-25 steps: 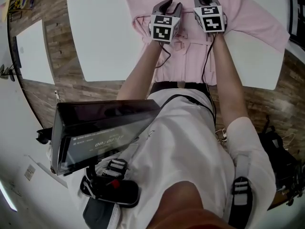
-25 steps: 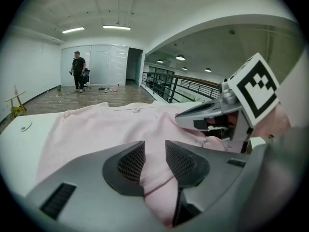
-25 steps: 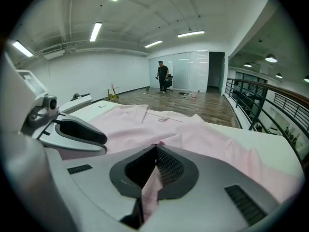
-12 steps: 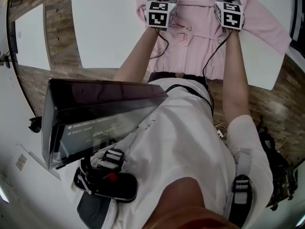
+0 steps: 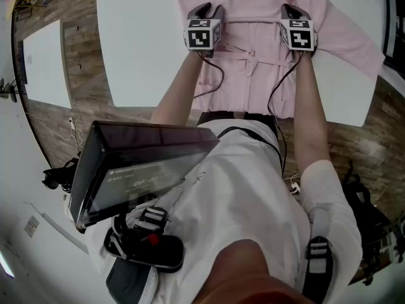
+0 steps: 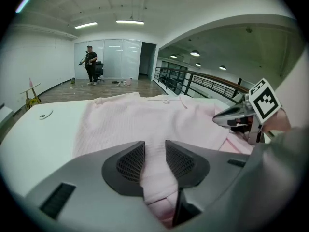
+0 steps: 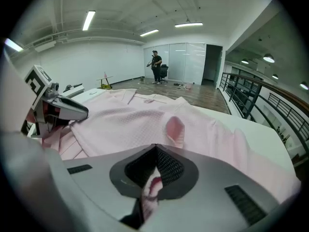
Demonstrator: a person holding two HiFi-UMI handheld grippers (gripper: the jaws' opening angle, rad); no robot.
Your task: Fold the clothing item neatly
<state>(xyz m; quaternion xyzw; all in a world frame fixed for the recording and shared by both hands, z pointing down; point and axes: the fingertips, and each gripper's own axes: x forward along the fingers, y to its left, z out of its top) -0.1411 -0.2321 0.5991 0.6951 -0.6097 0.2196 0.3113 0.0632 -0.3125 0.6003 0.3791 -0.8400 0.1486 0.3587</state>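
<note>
A pink shirt [image 5: 253, 49] lies spread on a white table [image 5: 139, 49], with its lower part folded up over the body. My left gripper [image 5: 202, 9] is at the left edge of the fold. In the left gripper view a thick bunch of pink cloth [image 6: 154, 178] fills the gap between the left gripper [image 6: 154, 151] pads. My right gripper [image 5: 292, 9] is at the fold's right edge. In the right gripper view the right gripper [image 7: 155, 152] is shut on a thin strip of the pink cloth [image 7: 150, 190]. Each gripper shows in the other's view: the right gripper [image 6: 241, 116], the left gripper [image 7: 63, 108].
A second white table [image 5: 44, 62] stands to the left across a strip of wooden floor [image 5: 82, 24]. A dark box [image 5: 145, 170] hangs at the person's chest. Far off, a person [image 6: 90, 64] stands by glass walls. A railing [image 6: 203, 83] runs along the right.
Both grippers have moved apart sideways with the cloth in them, the left one to the left and the right one to the right. The fold between them lies wider and flatter.
</note>
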